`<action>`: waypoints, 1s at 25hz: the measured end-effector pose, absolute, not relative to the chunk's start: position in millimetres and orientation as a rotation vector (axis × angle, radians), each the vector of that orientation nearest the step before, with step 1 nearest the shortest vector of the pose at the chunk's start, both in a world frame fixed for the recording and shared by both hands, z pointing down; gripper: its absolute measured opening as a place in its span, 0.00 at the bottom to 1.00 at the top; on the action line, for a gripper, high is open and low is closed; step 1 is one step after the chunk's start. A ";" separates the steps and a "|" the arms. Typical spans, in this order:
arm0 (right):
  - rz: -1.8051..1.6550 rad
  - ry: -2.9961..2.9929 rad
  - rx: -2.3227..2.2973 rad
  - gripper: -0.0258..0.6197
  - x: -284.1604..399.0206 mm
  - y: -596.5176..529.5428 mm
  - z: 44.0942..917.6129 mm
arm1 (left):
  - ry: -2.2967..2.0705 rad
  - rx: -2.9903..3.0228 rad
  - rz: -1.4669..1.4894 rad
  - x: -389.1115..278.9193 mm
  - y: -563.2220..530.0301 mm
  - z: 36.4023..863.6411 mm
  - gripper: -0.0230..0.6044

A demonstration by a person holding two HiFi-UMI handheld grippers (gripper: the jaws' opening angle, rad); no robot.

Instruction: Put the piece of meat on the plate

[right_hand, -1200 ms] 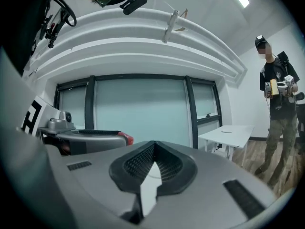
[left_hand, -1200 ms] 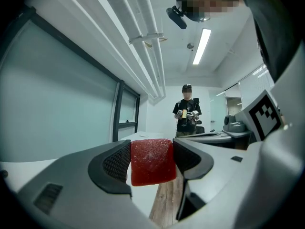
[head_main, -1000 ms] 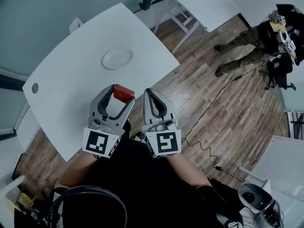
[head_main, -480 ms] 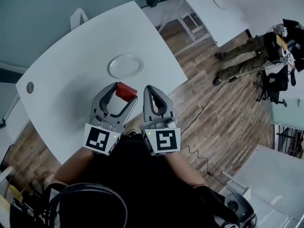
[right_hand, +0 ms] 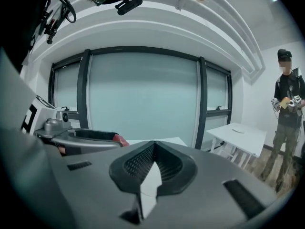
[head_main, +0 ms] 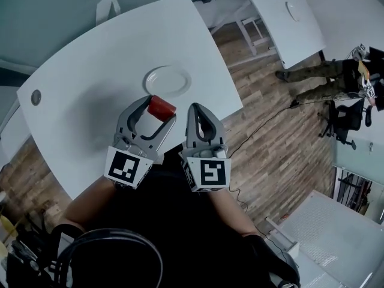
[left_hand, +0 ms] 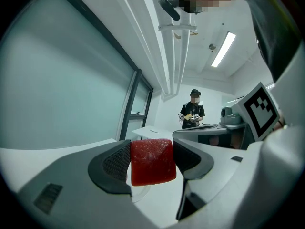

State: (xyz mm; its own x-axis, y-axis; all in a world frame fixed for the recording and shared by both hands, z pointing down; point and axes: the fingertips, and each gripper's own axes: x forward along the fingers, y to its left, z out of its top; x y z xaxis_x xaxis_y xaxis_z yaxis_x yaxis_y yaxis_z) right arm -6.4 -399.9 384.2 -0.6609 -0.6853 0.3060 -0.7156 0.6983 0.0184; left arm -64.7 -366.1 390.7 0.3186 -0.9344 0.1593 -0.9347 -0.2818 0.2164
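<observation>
A red block of meat is clamped between the jaws of my left gripper, held in the air just short of a white plate on the white table. In the left gripper view the meat fills the gap of the left gripper, and a bit of the plate rim shows under it. My right gripper hangs beside the left one, shut with nothing in it. The right gripper shows its jaws closed together, and a red edge of the meat peeks past the left gripper's body.
The table's near edge runs under both grippers, with wooden floor to the right. A second white table stands at the upper right. A person stands by a chair at the far right. A cable trails across the floor.
Both grippers have moved forward over the table edge toward the plate, the left one still carrying the meat. The plate now lies closer to the left gripper's tips.
</observation>
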 end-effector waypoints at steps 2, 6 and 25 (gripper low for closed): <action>0.159 -2.622 1.081 0.04 -9.1 -405.1 391.5 | -1.702 2.301 0.015 -65.6 -370.9 395.4 0.48; 0.193 -2.632 1.022 0.04 -14.1 -411.7 406.9 | -1.730 2.267 0.052 -64.6 -377.1 406.6 0.48; 0.298 -2.598 0.897 0.04 -23.6 -445.0 478.0 | -1.740 2.163 0.264 -64.7 -414.6 475.8 0.48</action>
State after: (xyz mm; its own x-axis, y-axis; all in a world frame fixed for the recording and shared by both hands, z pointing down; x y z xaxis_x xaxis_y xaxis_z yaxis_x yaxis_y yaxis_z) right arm -23.6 -445.0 478.0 -0.7266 -0.5487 0.4135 -0.6281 0.7744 -0.0760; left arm -64.7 -414.6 475.8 0.2278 -0.9054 0.3582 -0.9709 -0.1833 0.1539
